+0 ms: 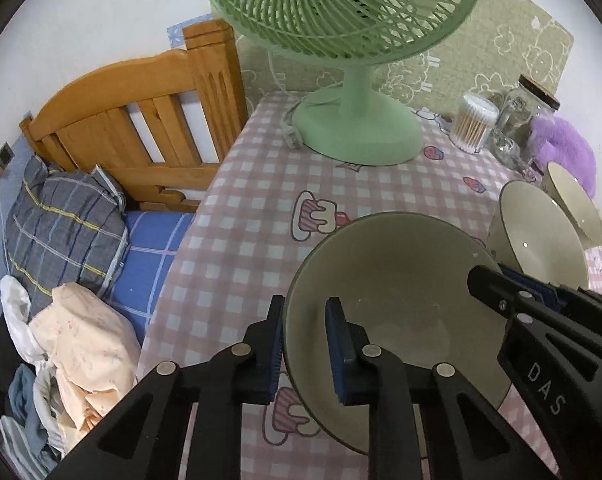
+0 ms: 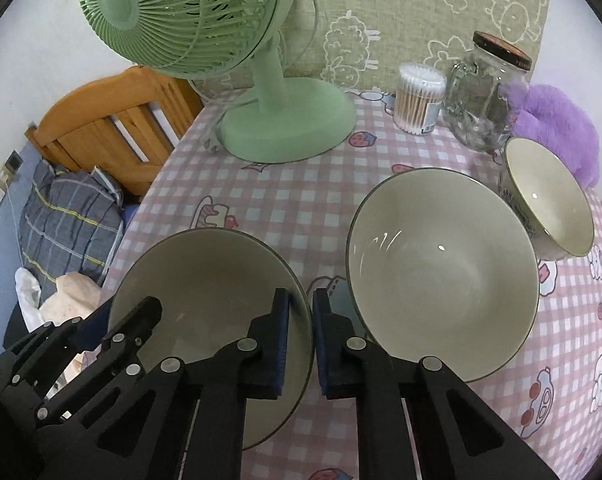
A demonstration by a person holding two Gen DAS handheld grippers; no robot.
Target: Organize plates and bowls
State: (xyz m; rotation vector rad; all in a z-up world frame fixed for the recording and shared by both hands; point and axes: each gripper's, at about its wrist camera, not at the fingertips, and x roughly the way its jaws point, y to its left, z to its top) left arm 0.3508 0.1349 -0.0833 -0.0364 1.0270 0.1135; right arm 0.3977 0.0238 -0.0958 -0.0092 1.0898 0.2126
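Observation:
A wide cream bowl with a dark rim sits on the checked tablecloth. My left gripper is shut on its left rim, one blue pad outside the wall and one inside. In the right wrist view my right gripper is shut on the right rim of the same bowl. Each gripper shows in the other's view: the right gripper at the bowl's far side, the left gripper at the lower left. A second large bowl stands just to the right, and a smaller patterned bowl behind it.
A green desk fan stands at the back of the table. A tub of cotton swabs, a glass jar and a purple plush item are at the back right. A wooden bed frame with bedding lies left of the table edge.

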